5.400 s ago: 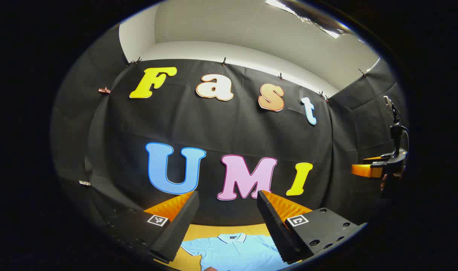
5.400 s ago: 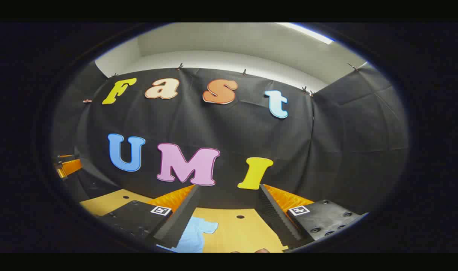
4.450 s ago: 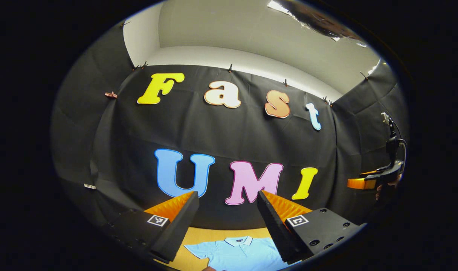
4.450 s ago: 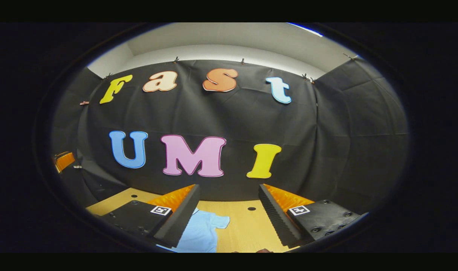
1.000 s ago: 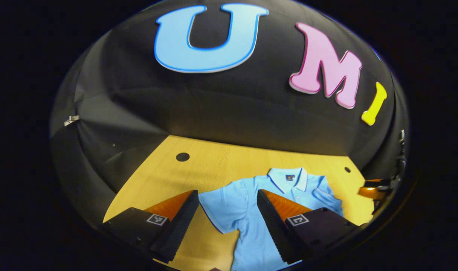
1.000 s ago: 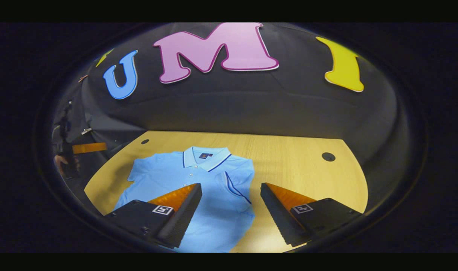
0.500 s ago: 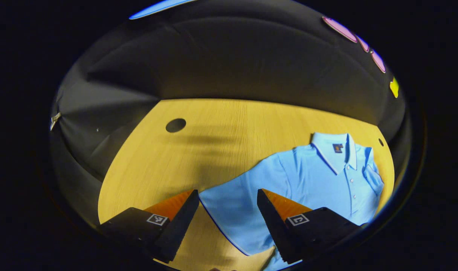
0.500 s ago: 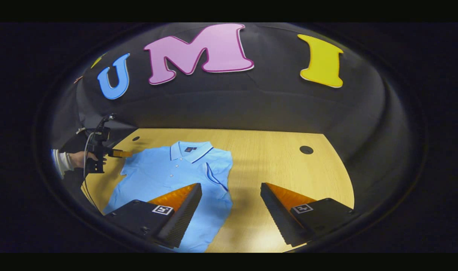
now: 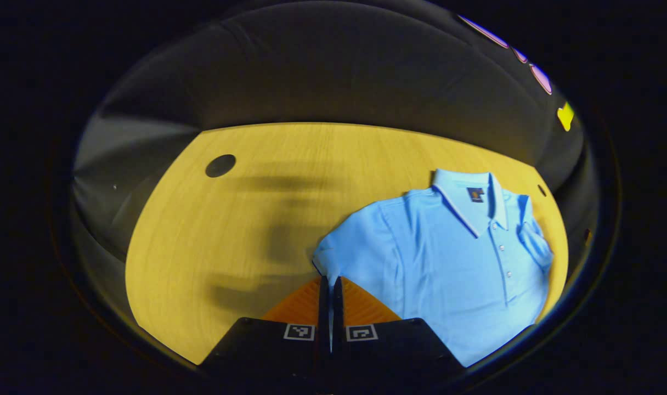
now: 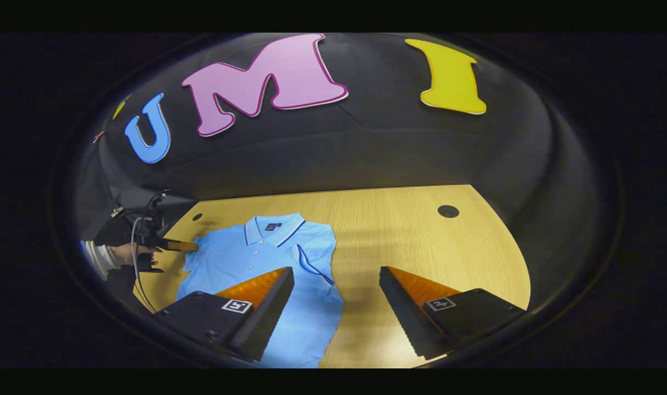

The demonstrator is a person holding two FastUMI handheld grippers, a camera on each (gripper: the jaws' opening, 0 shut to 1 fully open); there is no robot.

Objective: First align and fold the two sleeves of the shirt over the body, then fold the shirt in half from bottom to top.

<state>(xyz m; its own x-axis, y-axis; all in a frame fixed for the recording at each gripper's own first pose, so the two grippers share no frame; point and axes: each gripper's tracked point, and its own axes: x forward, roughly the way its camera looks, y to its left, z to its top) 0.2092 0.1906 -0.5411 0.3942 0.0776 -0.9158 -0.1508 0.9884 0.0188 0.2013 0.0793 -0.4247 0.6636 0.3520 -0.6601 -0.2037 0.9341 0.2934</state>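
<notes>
A light blue polo shirt (image 9: 448, 247) lies flat on the wooden table (image 9: 229, 236), collar towards the back wall. Its far sleeve (image 9: 533, 241) lies folded over the body. My left gripper (image 9: 329, 282) is shut on the cuff of the near sleeve (image 9: 344, 247), and a sliver of blue cloth shows between its fingers. In the right gripper view the shirt (image 10: 256, 258) lies at the left, with the left gripper (image 10: 182, 245) at its outer sleeve edge. My right gripper (image 10: 336, 271) hangs open over the shirt's folded side, nothing between its fingers.
The table (image 10: 421, 241) has round holes (image 9: 220, 165) (image 10: 448, 210) near its back corners. Black cloth walls close in behind it and at both sides. A hand (image 10: 125, 253) with a light cuff holds the left gripper at the table's left edge.
My left gripper came down from facing the wall to the table and shut on the near sleeve's cuff. The right gripper also tipped down over the shirt and stayed open.
</notes>
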